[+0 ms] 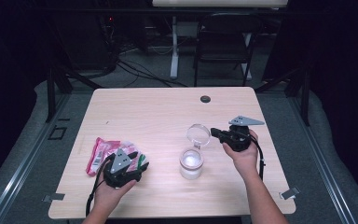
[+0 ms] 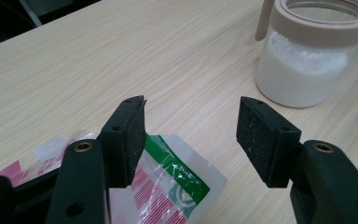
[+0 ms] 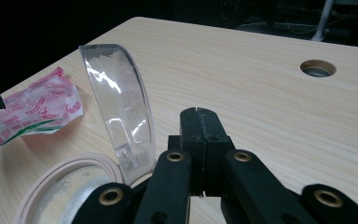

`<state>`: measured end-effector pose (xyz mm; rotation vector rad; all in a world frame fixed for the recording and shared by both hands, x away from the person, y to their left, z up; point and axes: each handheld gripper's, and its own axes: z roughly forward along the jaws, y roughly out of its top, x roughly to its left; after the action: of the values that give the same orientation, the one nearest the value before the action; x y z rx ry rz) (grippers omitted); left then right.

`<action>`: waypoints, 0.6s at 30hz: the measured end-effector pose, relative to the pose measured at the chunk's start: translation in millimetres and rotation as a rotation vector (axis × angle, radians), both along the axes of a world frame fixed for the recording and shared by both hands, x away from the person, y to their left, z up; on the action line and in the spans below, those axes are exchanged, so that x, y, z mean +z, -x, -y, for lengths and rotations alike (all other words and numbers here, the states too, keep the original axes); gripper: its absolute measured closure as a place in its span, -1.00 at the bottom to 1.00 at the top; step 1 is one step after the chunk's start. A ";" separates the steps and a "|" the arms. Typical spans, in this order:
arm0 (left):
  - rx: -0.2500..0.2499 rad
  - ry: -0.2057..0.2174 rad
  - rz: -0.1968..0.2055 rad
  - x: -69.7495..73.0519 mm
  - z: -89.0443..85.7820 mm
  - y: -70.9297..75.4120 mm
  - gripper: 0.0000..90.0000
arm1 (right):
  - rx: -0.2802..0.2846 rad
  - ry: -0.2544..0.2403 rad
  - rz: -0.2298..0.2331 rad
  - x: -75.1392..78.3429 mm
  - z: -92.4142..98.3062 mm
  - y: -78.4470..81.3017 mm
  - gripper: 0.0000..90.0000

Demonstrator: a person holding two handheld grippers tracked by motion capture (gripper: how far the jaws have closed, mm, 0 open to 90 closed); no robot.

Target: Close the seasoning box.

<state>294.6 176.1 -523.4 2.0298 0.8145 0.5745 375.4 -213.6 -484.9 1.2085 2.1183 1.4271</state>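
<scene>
On the near left of the worktop [image 1: 158, 112], the left gripper [image 2: 191, 135] hangs over a pink, white and green printed packet [image 1: 103, 153] with its jaws wide apart and nothing between them; the packet's print is too small to read. To the right, an open jar [image 1: 191, 163] of white powder stands with its clear hinged lid [image 1: 198, 134] tipped up. The right gripper [image 3: 200, 123], jaws shut tight on nothing, sits just beside that lid.

The table [image 1: 158, 112] is pale wood with a round cable hole [image 1: 205, 99] near its far edge. A glass jar [image 1: 191, 163] of white powder, its clear lid [image 1: 198, 134] hinged open, stands just beside the right claw [image 1: 214, 133]. A red, white and green packet [image 1: 103, 153] lies under the left claw [image 1: 142, 163].
</scene>
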 end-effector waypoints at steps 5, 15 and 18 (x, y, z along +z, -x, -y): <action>-0.004 0.005 -0.005 -0.1 0.0 -0.1 -0.05 | 0.009 0.012 -0.005 -1.3 -2.0 -1.8 1.00; -0.063 0.027 -0.058 20.7 30.2 -12.0 0.59 | 0.022 0.012 -0.004 -1.1 -4.5 -0.5 0.97; -0.096 0.024 -0.060 29.0 48.7 -18.8 0.76 | 0.025 0.013 -0.005 -1.6 -5.5 -0.2 0.97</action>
<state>313.4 127.4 -494.4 2.0600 0.7511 0.4494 375.6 -208.0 -486.5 1.1859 2.1499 1.4204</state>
